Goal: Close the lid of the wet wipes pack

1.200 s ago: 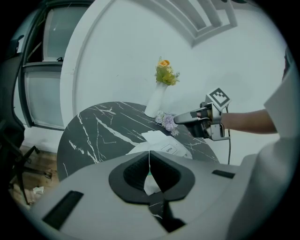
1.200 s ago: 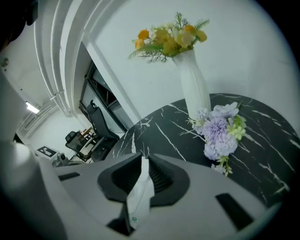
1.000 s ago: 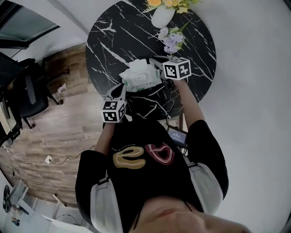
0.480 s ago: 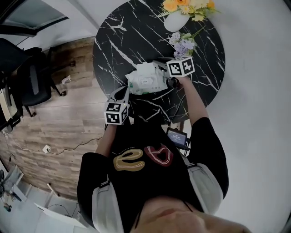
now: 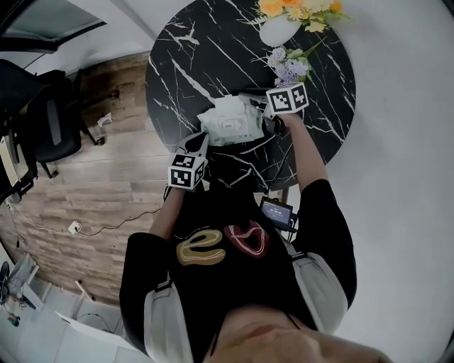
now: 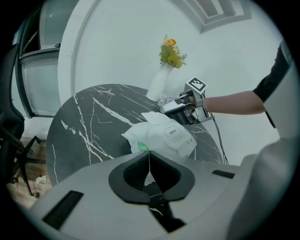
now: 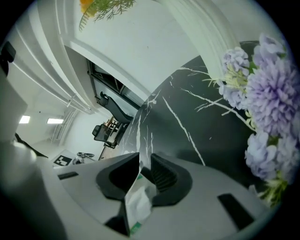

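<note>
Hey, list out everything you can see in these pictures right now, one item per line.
table: one, black marble with white veins, round, in front of the person
wet wipes pack: one, white, on the table's near side, between the two grippers
vase: one, white, far edge of the table
yellow flowers: one bunch, yellow-orange, in the vase
purple flowers: one bunch, lilac, beside the vase
office chair: one, black, on the wooden floor to the left
left gripper: one, grey, closed on the pack's near edge
right gripper: one, grey, closed on the pack's other edge
</note>
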`<state>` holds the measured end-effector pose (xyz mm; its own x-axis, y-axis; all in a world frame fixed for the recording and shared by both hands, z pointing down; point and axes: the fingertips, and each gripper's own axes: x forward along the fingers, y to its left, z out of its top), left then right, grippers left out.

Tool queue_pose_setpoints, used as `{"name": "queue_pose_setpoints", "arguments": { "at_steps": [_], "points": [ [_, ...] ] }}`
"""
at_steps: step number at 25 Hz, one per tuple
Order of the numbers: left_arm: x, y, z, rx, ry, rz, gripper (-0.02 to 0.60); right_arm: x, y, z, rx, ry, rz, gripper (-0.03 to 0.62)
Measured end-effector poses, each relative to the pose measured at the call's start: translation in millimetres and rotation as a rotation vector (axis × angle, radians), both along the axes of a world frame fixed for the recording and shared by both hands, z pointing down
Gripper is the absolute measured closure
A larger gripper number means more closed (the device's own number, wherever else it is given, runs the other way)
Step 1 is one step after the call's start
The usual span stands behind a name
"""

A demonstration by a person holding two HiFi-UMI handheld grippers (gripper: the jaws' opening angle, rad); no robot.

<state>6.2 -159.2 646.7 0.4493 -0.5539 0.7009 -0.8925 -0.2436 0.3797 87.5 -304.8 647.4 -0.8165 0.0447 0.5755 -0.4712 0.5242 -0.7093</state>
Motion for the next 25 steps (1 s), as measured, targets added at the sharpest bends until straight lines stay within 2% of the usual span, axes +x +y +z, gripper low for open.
{"name": "queue_pose_setpoints", "arguments": {
  "at_steps": [3,4,7,12,25],
  "points": [
    [3,0,4,-0.01,-0.005,0.016,0.563,-2,4,-2,-0.054,-0.029,-0.007,0.525],
    [3,-1,4,-0.012,-0.002,0.017,0.563,-2,4,-2,-0.061,-0.034,-0.012,0.548],
    [3,-3,7,-0.028,0.011,0.019,0.563,-4,5,-2,-0.059,-0.035,-0.016,0.557],
    [5,-2,7,-0.038,0.0,0.054,0.563,-4,4,-8,-0.039,-0.059,-0.03,0.566],
    [5,-2,8,-0.041,0.0,0.048,0.563,-6,6,-35,0.083,-0.095,-0.064,0.574]
  ]
}}
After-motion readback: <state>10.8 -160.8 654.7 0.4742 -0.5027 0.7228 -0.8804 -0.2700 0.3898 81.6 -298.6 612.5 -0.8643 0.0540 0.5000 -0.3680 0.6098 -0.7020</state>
